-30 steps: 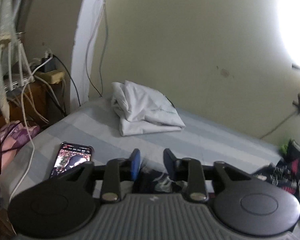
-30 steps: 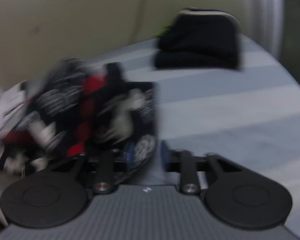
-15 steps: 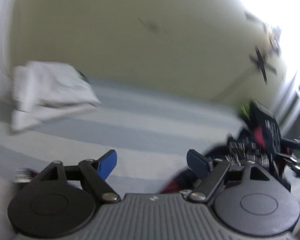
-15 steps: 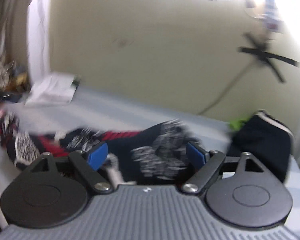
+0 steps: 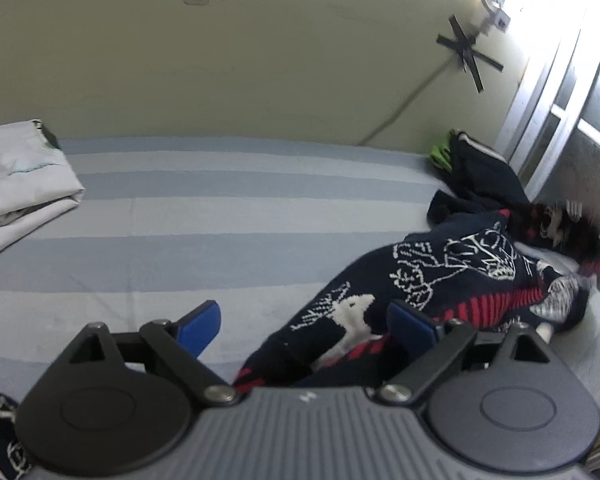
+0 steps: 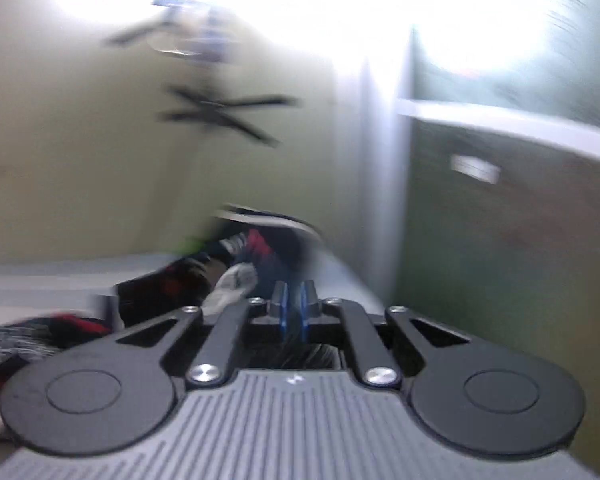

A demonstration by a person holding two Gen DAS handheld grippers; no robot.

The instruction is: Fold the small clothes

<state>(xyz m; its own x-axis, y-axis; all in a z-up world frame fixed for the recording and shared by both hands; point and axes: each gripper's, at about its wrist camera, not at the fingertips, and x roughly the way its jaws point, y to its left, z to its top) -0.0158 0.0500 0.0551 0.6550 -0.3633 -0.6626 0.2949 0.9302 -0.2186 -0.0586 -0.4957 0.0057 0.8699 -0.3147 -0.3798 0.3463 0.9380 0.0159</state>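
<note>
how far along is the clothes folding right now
Looks done: a white garment lies folded at the bed's far left, and a dark folded one sits by the wall at right. In hand: the patterned navy-and-red garment lies rumpled on the striped sheet; the left claw is open over it, while the right claw looks shut, its grip unclear through blur. Left: folding that garment.
</note>
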